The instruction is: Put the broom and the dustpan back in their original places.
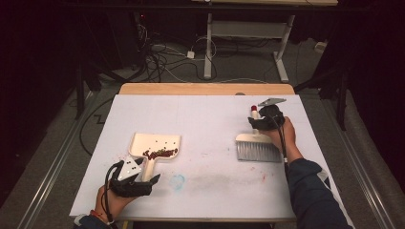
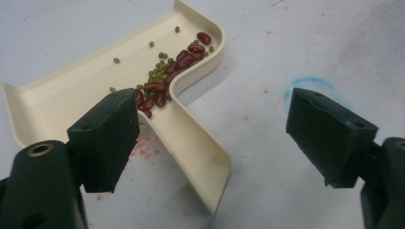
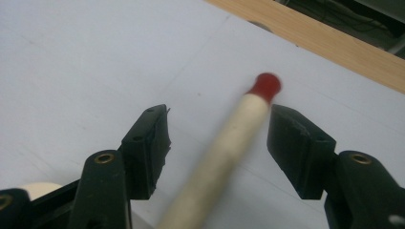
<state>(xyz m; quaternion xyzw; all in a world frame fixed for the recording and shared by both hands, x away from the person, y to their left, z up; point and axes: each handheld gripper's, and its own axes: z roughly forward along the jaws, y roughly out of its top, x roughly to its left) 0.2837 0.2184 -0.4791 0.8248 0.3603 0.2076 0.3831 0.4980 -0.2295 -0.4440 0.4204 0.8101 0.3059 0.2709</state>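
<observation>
A cream dustpan [image 1: 155, 141] lies on the white sheet at the left, with red and green beans [image 1: 161, 153] piled near its handle. My left gripper [image 1: 149, 174] stands open at the handle's end. In the left gripper view the handle [image 2: 191, 138] runs between the wide jaws of the left gripper [image 2: 212, 124] untouched, beans [image 2: 167, 71] beyond. At the right lies a hand brush [image 1: 258, 150], bristles toward me. My right gripper [image 1: 260, 121] is over its stick. In the right gripper view the pale stick [image 3: 224, 143] with its red tip [image 3: 265, 86] lies between the open jaws of the right gripper [image 3: 217, 129].
The white sheet [image 1: 205, 124] covers most of a wooden table whose far edge [image 1: 205, 88] shows bare. A blue smudge [image 1: 177, 181] and faint red specks mark the sheet near the left gripper. Cables and a desk frame [image 1: 208, 52] stand on the floor beyond.
</observation>
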